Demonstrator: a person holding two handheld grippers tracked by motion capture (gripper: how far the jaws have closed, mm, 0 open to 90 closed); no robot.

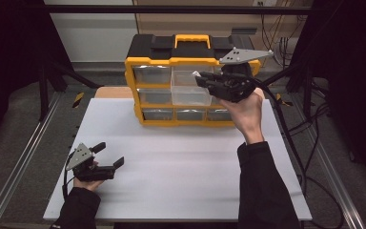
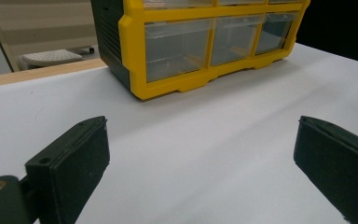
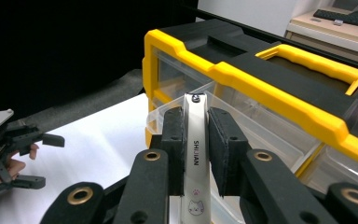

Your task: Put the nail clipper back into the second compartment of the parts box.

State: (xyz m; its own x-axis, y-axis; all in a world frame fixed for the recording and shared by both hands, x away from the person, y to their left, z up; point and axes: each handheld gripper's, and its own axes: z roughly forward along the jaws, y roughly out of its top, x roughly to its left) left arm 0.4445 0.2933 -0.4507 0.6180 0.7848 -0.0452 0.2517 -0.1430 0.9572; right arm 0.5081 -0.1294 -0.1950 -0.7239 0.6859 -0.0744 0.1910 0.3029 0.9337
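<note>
A yellow and black drawer organizer (image 1: 150,50) stands at the back of the white board (image 1: 181,167). Its clear middle drawer (image 1: 187,93) in the upper rows is pulled out toward me. My right gripper (image 1: 201,78) hovers just above that open drawer, shut on a slim silver nail clipper (image 3: 196,154) printed with "SHIJIAN" and a small cat. The clipper's tip (image 1: 198,74) points over the drawer rim (image 3: 156,116). My left gripper (image 1: 110,153) rests low on the board at the front left, open with nothing between its pads (image 2: 74,158).
Lower clear drawers (image 2: 177,46) of the organizer are closed. A yellow carry handle (image 3: 307,60) lies on its black top. Metal frame rails (image 1: 24,157) and cables (image 1: 314,143) run along both sides of the board.
</note>
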